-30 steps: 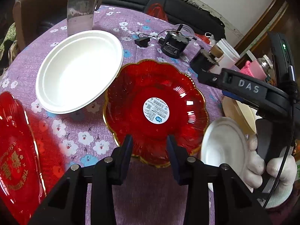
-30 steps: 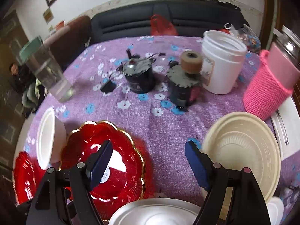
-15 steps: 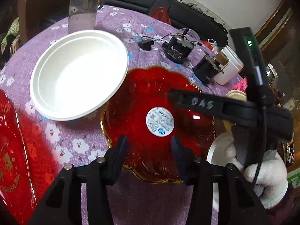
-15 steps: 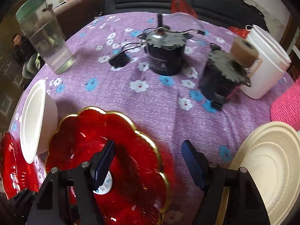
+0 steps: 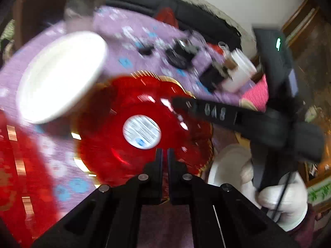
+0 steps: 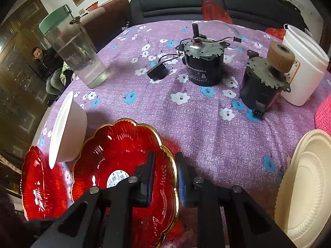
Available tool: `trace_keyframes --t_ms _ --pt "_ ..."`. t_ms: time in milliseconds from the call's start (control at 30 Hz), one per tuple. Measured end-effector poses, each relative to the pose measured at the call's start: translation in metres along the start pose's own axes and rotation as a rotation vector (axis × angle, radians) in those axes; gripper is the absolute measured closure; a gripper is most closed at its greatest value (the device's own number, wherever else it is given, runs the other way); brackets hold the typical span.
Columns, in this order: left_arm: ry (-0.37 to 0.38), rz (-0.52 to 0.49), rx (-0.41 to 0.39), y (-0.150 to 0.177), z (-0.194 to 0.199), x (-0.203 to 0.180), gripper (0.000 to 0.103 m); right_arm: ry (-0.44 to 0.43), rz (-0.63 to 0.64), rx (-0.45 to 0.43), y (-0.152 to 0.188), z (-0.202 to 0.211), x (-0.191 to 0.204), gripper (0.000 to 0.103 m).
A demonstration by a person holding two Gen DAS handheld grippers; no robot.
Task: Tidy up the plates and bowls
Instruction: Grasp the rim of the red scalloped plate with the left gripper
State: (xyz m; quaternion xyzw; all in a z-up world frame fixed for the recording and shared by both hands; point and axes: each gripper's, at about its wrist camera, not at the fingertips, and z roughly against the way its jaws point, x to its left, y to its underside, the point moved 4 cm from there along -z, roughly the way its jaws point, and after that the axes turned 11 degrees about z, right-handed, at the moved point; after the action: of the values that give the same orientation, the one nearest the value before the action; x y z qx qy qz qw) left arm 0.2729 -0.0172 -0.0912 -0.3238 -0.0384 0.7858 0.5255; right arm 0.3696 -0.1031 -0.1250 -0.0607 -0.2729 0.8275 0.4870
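Observation:
A red glass bowl with a scalloped gold rim (image 5: 132, 111) (image 6: 115, 161) sits on the purple flowered tablecloth. My left gripper (image 5: 164, 155) is shut on its near rim. My right gripper (image 6: 164, 165) straddles the bowl's right rim, one finger inside and one outside, with a gap still between the jaws; it also shows in the left wrist view (image 5: 182, 103). A white bowl (image 5: 62, 74) (image 6: 66, 128) stands left of the red bowl. A red glass plate (image 5: 14, 165) (image 6: 41, 181) lies further left. A cream paper plate (image 6: 306, 186) lies at the right.
Two black motors (image 6: 203, 62) (image 6: 262, 82), a white tub (image 6: 304, 68), a clear jar with a green lid (image 6: 76, 51) and a pink knitted holder (image 6: 324, 113) stand on the far half of the table. A small white plate (image 5: 225, 165) lies under my right hand.
My left gripper closed on the red bowl's near rim. My right gripper narrowed and moved onto the bowl's right rim. The left wrist view is now motion-blurred.

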Motion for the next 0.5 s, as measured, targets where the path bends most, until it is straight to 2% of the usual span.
trace_keyframes --t_ms 33,100,167,300,433,500 --pt "-0.018 0.013 -0.030 -0.005 0.010 0.006 0.090 0.003 -0.001 0.002 0.000 0.000 0.000 0.082" --pt "-0.048 0.052 -0.067 -0.015 0.021 0.020 0.061 0.012 -0.004 0.004 0.001 0.002 0.000 0.082" --pt "-0.079 0.100 -0.086 -0.026 0.026 0.037 0.059 0.019 -0.003 0.006 0.001 0.002 -0.002 0.082" --pt "-0.084 0.156 -0.013 -0.030 0.012 0.054 0.059 0.011 -0.026 0.008 0.006 0.005 -0.010 0.082" --pt "-0.089 0.125 0.021 -0.031 0.002 0.046 0.059 -0.002 -0.048 0.025 0.008 0.002 -0.017 0.079" --pt "-0.102 0.121 0.048 -0.027 -0.001 0.047 0.059 0.007 -0.050 0.026 0.008 0.003 -0.017 0.074"
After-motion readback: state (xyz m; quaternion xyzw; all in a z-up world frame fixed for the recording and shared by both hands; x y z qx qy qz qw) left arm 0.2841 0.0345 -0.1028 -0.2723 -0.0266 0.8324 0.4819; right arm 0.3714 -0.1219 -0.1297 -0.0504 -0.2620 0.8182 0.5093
